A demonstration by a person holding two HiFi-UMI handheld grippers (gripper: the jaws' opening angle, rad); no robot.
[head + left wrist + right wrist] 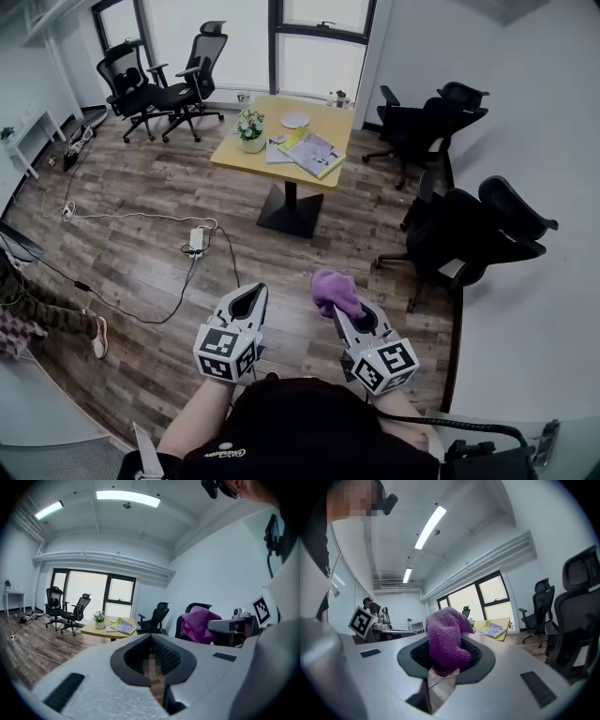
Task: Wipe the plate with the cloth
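I am gripping the purple cloth (333, 289) in the right gripper (339, 309), its jaws pinching tight on a bunched fold. The left gripper (251, 292) is riding alongside at nine o'clock of it, jaws pressed together on nothing. What I am taking for the plate (294, 119), small at this range, is sitting on the yellow table (246, 159) at twelve o'clock, well apart from both grippers. I am judging the cloth pickup done, with the approach and all the wiping remaining.

An office: black swivel chairs (155, 84) stand around a yellow table (339, 127) with booklets (309, 150) and a potted plant (249, 127) (cables (141, 217) trail across the wood floor (141, 272)), near tall windows (323, 47).
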